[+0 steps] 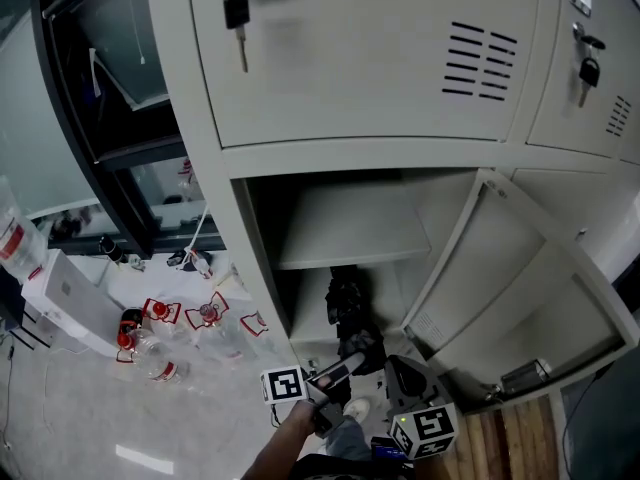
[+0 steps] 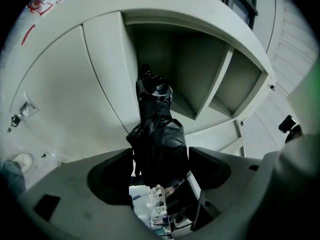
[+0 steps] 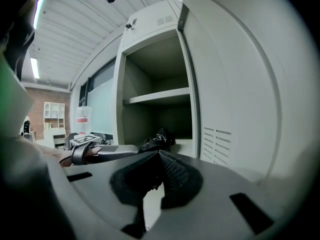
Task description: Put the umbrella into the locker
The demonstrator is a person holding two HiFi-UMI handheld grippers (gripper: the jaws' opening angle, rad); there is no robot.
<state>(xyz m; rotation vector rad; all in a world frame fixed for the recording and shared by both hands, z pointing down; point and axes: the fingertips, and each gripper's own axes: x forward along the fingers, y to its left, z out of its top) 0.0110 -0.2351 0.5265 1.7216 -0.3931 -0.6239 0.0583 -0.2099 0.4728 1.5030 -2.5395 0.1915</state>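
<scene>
A black folded umbrella [image 1: 347, 306] reaches tip-first into the lower part of the open locker [image 1: 262, 238], below its inner shelf [image 1: 345, 230]. My left gripper [image 1: 334, 372] is shut on the umbrella's near end. In the left gripper view the umbrella [image 2: 156, 134] fills the gap between the jaws of the left gripper [image 2: 160, 173] and points at the open compartment [image 2: 200, 79]. My right gripper [image 1: 405, 380] hovers just right of it, before the locker opening. In the right gripper view the right gripper [image 3: 159, 170] is shut on nothing, with the umbrella [image 3: 158, 139] and left gripper [image 3: 102, 153] ahead on the left.
The locker door [image 1: 520, 288] stands swung open to the right. Keys [image 1: 237, 13] hang from the shut upper doors. Several plastic bottles [image 1: 160, 353] and a white box [image 1: 70, 303] lie on the floor to the left. A wooden floor strip [image 1: 515, 438] lies at the lower right.
</scene>
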